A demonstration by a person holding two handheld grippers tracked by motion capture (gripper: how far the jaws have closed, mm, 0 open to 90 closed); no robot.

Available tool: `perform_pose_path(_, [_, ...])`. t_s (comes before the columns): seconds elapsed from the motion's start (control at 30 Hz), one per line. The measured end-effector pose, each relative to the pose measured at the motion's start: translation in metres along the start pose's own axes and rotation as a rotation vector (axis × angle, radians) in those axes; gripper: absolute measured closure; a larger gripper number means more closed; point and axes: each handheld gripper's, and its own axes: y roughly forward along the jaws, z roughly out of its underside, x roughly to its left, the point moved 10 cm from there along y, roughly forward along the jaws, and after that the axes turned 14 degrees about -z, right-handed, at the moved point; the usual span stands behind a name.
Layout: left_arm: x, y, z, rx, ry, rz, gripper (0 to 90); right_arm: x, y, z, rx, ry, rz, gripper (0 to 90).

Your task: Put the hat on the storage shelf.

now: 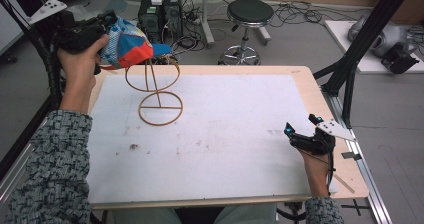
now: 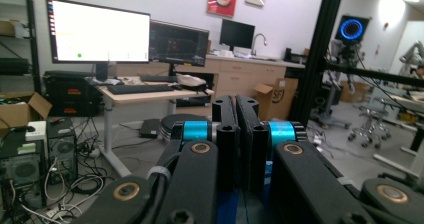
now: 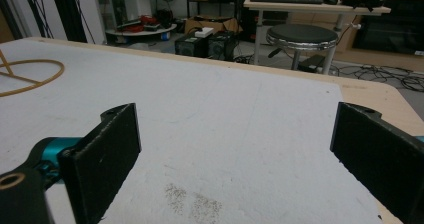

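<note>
1. White sheeting covers the light wooden table (image 1: pixel 305 76), and past its far edge a grey floor holds a round black stool on a chrome base (image 1: pixel 248 14) and two black computer towers (image 1: pixel 161 11) among loose cables.
2. Near the table's far left corner stands a thin wooden wire-like stand (image 1: pixel 159 91): a flat ring base on the sheet, a stem, and an upright ring on top.
3. The left gripper (image 1: pixel 100 26), raised in the person's left hand (image 1: pixel 80 59) above that corner, has its jaws pressed together on the edge of a multicoloured fabric cap with orange, blue and patterned white panels (image 1: pixel 127 44).
4. The cap hangs over the stand's top ring; whether it touches the ring cannot be told.
5. In the left gripper view the black jaws meet, blue cloth showing low between them.
6. The right gripper (image 1: pixel 302 126) sits low at the table's near right, jaws wide apart and empty over the white sheet, well apart from the stand.
</note>
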Motion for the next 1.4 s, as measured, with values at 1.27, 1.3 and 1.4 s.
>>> perform_pose_path(1.27, [-0.054,-0.012,0.064,0.207,0.042,0.187,86.7,0.000,0.001,0.001,0.008,-0.003,0.001,4.9])
perform_pose_path(1.3, [-0.055,-0.012,0.066,0.209,0.042,0.190,86.7,0.000,0.001,0.001,0.008,-0.003,0.001,4.9])
perform_pose_path(1.4, [-0.057,-0.012,0.070,0.214,0.033,0.200,86.7,0.001,0.001,0.001,0.010,0.004,-0.001,4.9])
